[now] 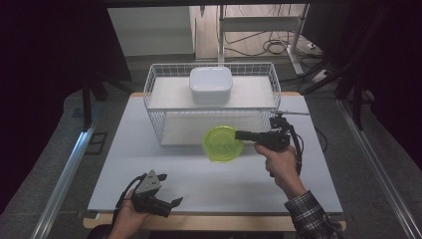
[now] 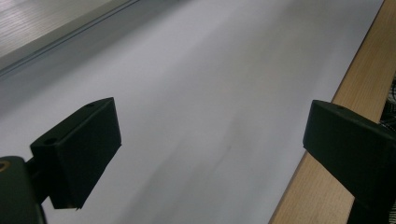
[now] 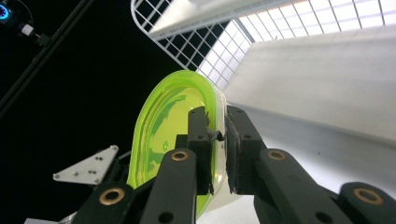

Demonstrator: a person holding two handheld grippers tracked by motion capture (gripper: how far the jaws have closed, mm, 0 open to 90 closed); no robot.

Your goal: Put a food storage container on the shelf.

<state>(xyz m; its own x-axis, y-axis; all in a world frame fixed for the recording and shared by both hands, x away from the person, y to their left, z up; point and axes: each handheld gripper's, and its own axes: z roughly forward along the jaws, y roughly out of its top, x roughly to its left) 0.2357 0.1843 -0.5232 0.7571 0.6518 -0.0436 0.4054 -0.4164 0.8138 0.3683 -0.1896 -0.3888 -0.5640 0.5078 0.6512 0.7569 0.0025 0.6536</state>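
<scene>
Two grippers: right gripper [image 1: 238, 135] clamps green bowl [image 1: 223, 144] by its rim, tilted, mouth toward viewer; left gripper [image 1: 170, 204] jaws apart over white table [image 1: 149, 149] before wire rack [image 1: 149, 92].

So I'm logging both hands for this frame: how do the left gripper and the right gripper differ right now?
The right gripper has its jaws shut on the rim of a green bowl, held tilted in front of the wire basket; the left gripper has its jaws wide apart with nothing between them. The right one is out over the middle of the table, the left sits at the near edge. Both are hand-held, with black jaws.
</scene>
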